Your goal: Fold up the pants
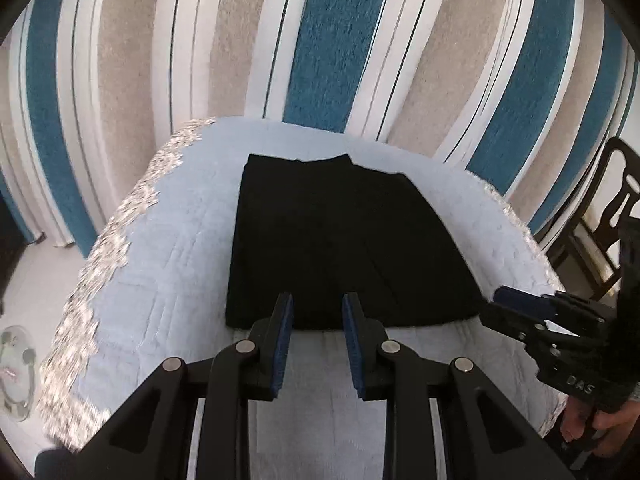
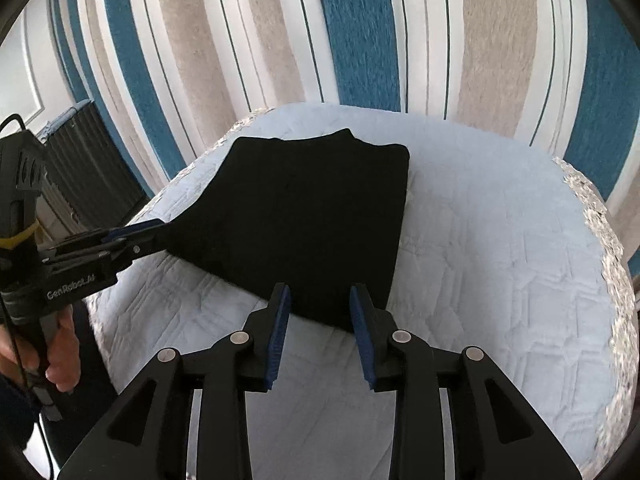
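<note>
The black pants (image 1: 344, 240) lie folded into a flat, compact block on a table (image 1: 168, 264) covered with a pale blue quilted cloth edged in silvery trim. Behind it hangs a striped curtain (image 1: 336, 40) in teal, beige and white.

The left tool (image 1: 318, 336) hovers at the near edge of the pants, its blue-padded fingers spread with nothing between them. The right tool (image 2: 320, 330) sits over the near right corner of the pants, fingers likewise parted and empty. Each tool appears side-on in the other's view, near the pants' edge; whether either touches the fabric is hard to tell. A dark wooden chair (image 1: 600, 232) stands at the right.
</note>
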